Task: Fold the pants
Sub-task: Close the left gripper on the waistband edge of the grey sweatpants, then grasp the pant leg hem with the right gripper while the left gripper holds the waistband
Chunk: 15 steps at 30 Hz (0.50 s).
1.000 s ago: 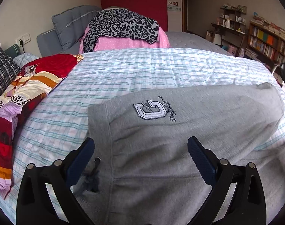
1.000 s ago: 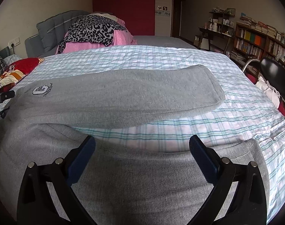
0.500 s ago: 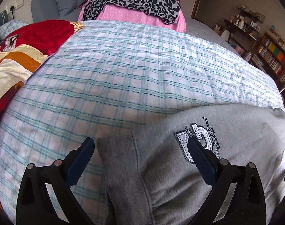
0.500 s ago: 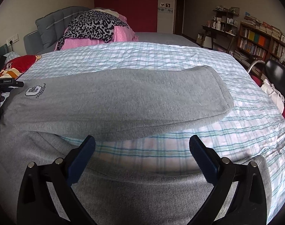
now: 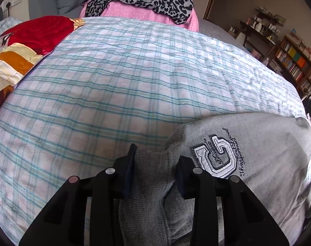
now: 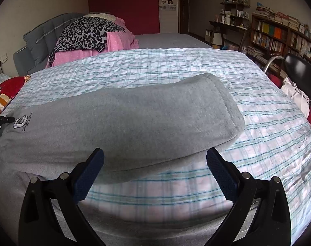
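Waistband (image 5: 149, 176) between closing left gripper (image 5: 155, 172)

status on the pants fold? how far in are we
Early. Done: the grey sweatpants lie flat on the plaid bedspread, legs apart, no fold visible yet. In hand: the left gripper is closing on the waistband corner beside the logo patch, cloth bunched between its pads. The right gripper is open over the gap between the legs, holding nothing. Left: every fold.

right gripper (image 6: 155, 170) jaws wide apart, nothing between; grey pants (image 6: 122, 123) lie on checked bedspread (image 6: 258, 135), one leg spread crosswise.
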Each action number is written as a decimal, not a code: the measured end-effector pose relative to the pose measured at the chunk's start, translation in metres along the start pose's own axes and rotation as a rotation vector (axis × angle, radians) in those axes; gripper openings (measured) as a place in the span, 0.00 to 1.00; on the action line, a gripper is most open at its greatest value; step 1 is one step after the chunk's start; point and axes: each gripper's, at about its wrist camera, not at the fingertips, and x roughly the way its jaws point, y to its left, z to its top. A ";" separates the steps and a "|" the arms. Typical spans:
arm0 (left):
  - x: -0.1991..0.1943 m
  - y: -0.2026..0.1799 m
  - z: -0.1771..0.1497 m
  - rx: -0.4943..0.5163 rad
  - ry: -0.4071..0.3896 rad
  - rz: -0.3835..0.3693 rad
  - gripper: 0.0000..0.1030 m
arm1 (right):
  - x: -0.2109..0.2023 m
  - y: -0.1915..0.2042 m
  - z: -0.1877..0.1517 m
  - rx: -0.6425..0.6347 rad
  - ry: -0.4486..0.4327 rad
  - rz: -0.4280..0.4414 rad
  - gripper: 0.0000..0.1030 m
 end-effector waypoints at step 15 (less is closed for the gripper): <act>-0.034 -0.017 0.002 0.027 -0.124 -0.027 0.29 | 0.088 -0.098 0.124 0.231 0.025 -0.011 0.98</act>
